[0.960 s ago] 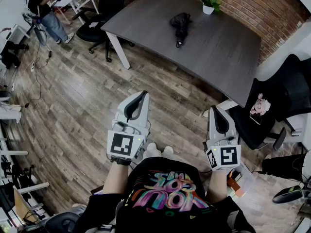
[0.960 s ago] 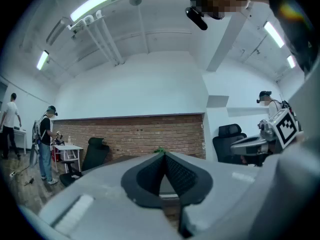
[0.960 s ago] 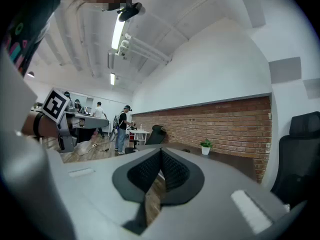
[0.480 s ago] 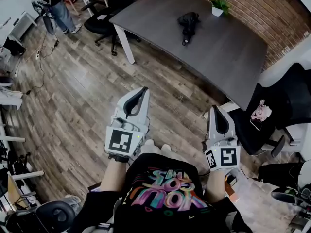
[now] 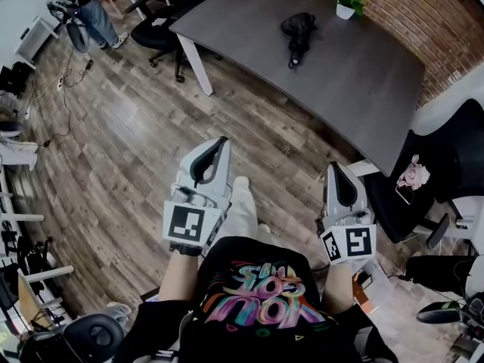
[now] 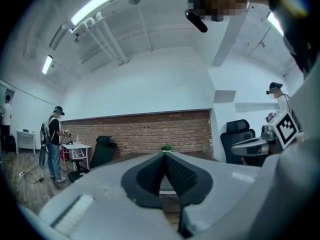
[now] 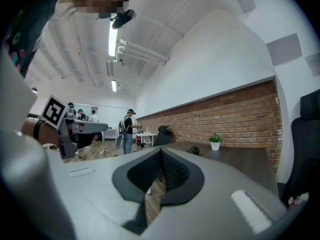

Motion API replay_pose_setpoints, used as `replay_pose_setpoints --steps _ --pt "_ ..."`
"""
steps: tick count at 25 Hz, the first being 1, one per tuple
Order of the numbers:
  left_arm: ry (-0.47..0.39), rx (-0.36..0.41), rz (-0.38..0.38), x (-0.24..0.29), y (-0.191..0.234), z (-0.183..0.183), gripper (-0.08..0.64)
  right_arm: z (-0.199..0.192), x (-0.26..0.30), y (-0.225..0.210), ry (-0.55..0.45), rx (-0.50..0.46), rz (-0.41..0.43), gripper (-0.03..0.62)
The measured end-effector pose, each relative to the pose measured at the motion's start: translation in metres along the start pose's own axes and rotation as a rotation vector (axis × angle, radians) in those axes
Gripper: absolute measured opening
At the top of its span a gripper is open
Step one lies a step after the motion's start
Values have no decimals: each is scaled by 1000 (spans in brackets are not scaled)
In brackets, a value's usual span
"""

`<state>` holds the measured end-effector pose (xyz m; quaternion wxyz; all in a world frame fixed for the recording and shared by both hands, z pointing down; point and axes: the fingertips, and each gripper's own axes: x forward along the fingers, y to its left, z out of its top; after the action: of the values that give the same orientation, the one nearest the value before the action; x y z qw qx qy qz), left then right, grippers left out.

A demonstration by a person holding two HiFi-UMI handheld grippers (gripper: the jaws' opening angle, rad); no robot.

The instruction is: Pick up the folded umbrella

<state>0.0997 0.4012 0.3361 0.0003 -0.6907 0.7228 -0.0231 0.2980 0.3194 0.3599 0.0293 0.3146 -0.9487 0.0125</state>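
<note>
The folded black umbrella (image 5: 299,30) lies on the dark grey table (image 5: 363,74), far ahead of both grippers; in the right gripper view the umbrella (image 7: 193,150) is a small dark lump on the tabletop. My left gripper (image 5: 222,141) and right gripper (image 5: 333,168) are held level in front of the person's body, over the wooden floor. They are well short of the table. Each has its jaws together with nothing between them, as the left gripper (image 6: 163,154) and right gripper (image 7: 161,151) show in their own views.
A small potted plant (image 5: 348,4) stands on the table behind the umbrella. Black office chairs stand at the table's left end (image 5: 155,32) and at the right (image 5: 454,138). A person (image 5: 79,10) stands by a white desk at the far left.
The table and umbrella have shifted right and slightly up in the head view. One of the person's legs has stepped forward between the grippers. Both grippers stay shut.
</note>
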Motion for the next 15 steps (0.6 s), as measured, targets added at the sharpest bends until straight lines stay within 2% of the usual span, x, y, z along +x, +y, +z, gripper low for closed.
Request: replay_pose_setpoints --steps 15 --pt "-2 -22 -61 156 121 1 0 10 164 -46 59 -21 -81 0"
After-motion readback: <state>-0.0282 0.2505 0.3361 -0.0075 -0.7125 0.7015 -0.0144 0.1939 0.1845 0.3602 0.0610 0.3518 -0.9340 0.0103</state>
